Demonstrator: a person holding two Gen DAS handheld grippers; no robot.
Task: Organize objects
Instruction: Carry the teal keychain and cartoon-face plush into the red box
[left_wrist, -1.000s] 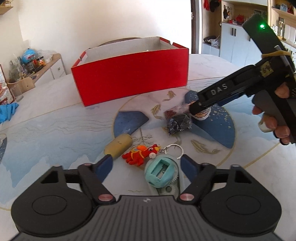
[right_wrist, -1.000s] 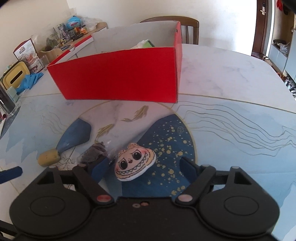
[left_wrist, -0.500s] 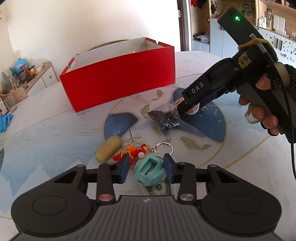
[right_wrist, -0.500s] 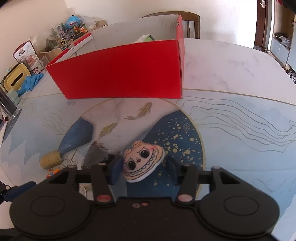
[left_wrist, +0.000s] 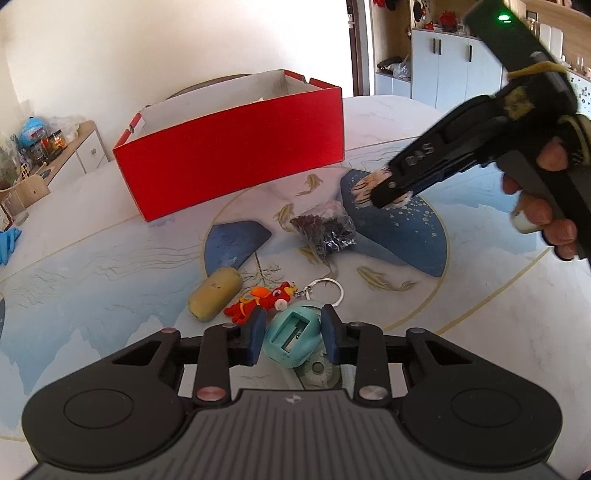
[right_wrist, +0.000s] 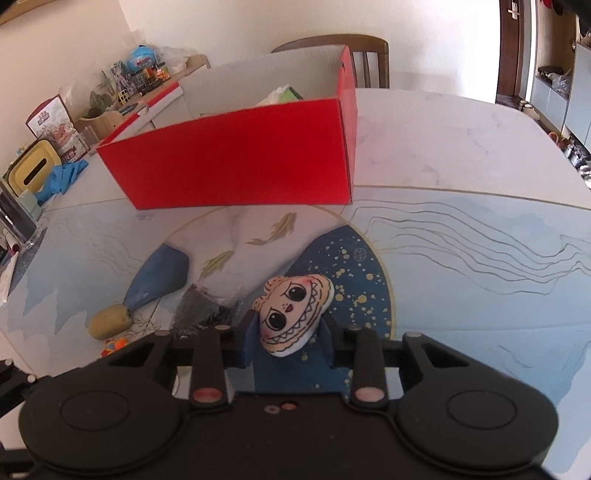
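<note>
Both grippers are pinching: the left gripper (left_wrist: 291, 338) a teal sharpener (left_wrist: 293, 341), the right gripper (right_wrist: 290, 325) a face toy (right_wrist: 293, 312). Neither is reaching the far red box (left_wrist: 236, 147) yet; the bead bag (left_wrist: 325, 230), yellow roll (left_wrist: 214, 293) and keychain (left_wrist: 264, 301) are lying near.

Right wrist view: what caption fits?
Right gripper shut on grinning-face plush toy, facing open red cardboard box.

You have one red cardboard box (left_wrist: 236, 155), one teal plastic sharpener (left_wrist: 293, 341), one tan cylinder (left_wrist: 215, 298), one red dragon keychain (left_wrist: 264, 301), one bag of dark beads (left_wrist: 325, 230), one plush face (right_wrist: 293, 314).
</note>
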